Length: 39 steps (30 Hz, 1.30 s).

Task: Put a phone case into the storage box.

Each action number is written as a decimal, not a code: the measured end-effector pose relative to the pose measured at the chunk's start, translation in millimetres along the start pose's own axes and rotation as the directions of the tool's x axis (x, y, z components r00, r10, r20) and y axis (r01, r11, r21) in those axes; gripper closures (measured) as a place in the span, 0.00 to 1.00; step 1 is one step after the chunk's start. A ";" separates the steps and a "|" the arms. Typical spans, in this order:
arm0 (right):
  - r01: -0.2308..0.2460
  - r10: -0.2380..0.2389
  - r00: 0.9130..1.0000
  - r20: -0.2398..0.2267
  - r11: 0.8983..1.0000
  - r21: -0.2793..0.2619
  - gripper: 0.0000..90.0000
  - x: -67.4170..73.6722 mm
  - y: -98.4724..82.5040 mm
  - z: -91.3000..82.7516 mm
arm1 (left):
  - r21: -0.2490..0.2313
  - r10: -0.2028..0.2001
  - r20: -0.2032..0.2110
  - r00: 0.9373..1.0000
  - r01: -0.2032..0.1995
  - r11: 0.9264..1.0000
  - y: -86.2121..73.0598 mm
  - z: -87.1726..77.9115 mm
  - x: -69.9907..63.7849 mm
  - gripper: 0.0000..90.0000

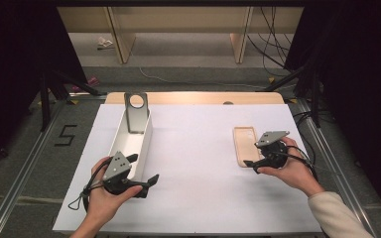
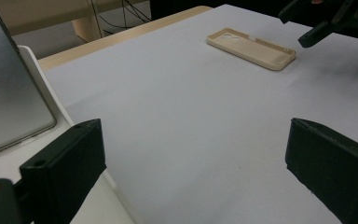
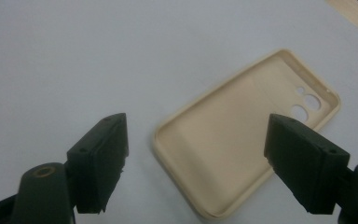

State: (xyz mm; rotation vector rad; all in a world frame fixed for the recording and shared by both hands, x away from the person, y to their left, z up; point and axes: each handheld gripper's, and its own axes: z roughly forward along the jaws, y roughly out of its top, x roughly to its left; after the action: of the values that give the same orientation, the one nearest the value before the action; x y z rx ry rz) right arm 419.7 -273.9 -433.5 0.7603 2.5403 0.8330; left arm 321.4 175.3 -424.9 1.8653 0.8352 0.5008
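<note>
Silver phone (image 1: 136, 112) stands in white box (image 1: 141, 144).

Overhead view; two close gripper-mounted views.

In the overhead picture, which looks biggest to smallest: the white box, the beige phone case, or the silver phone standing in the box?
1. white box, clearly longest.
2. and 3. beige phone case and silver phone look about alike; the phone stands farther off and leans, so I won't rank them.

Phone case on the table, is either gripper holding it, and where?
No. The right gripper is open over the phone case; the left gripper is open and empty.
</note>
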 end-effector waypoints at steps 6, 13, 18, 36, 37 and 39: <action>0.158 -0.163 0.986 0.012 0.969 0.192 0.26 2.1 7.9 12.8 | -0.001 -0.004 0.002 1.000 0.004 1.000 -0.6 0.0 0.2 0.05; 0.267 -0.279 0.960 -0.010 0.908 0.322 0.26 5.1 10.9 25.1 | -0.003 -0.002 0.002 1.000 0.002 1.000 -0.3 0.0 0.2 0.05; 0.325 -0.346 0.938 -0.016 0.861 0.391 0.27 5.2 11.3 31.2 | -0.004 -0.001 0.000 1.000 0.001 1.000 -0.1 -0.2 0.5 0.05; 0.407 -0.430 0.901 -0.057 0.793 0.454 0.33 3.0 19.5 41.5 | -0.006 -0.004 -0.004 1.000 0.004 1.000 -0.2 0.1 1.2 0.05; 0.409 -0.429 0.901 -0.061 0.796 0.447 0.34 3.2 19.7 42.1 | -0.005 -0.004 -0.005 1.000 0.004 1.000 -0.2 0.1 1.2 0.05; 0.415 -0.435 0.898 -0.067 0.785 0.460 0.36 4.1 21.0 42.3 | -0.006 -0.004 -0.005 1.000 0.004 1.000 -0.2 0.0 1.2 0.06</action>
State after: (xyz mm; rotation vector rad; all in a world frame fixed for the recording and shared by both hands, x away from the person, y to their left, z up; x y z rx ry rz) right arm 444.8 -238.8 -453.2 0.2841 2.7418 0.0509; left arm 322.1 176.2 -425.1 1.8570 0.8397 0.5046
